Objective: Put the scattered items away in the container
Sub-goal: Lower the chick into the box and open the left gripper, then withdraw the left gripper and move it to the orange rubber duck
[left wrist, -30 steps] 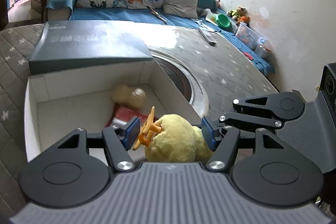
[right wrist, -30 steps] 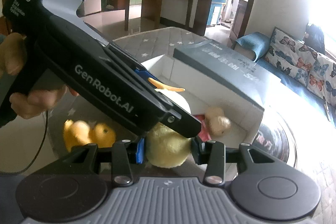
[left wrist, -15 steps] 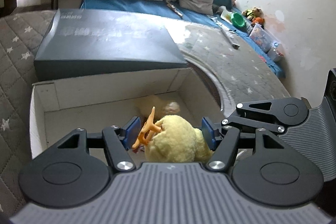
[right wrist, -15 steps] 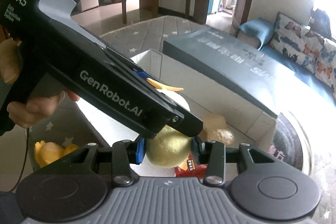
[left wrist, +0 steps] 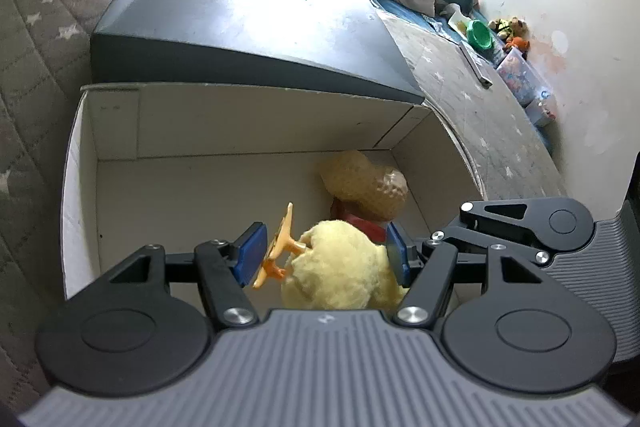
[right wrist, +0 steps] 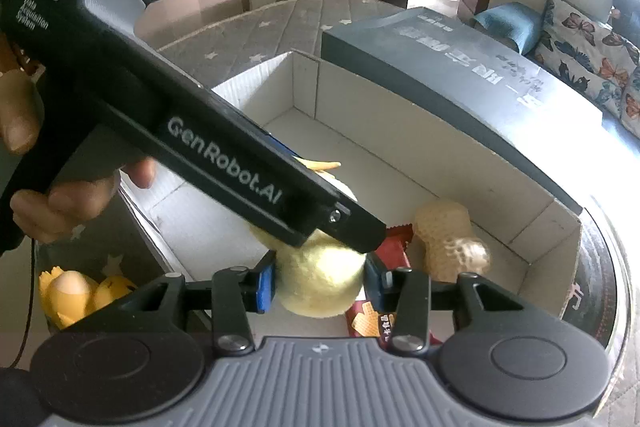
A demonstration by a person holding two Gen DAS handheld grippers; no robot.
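Plush duck (left wrist: pixel 336 267) sits clamped between both grippers' pads, left (left wrist: pixel 322 253) and right (right wrist: pixel 318 283), over the box (left wrist: pixel 240 119).

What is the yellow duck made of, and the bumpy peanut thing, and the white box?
The yellow duck looks like soft plush: its surface is fuzzy and matte, while its orange feet look smoother, maybe felt or plastic. The peanut seems to be a knitted or netted fabric toy, judging by its regular bumpy mesh, though it could be moulded rubber. The white box looks like matte cardboard, with folded flap seams at its corners.
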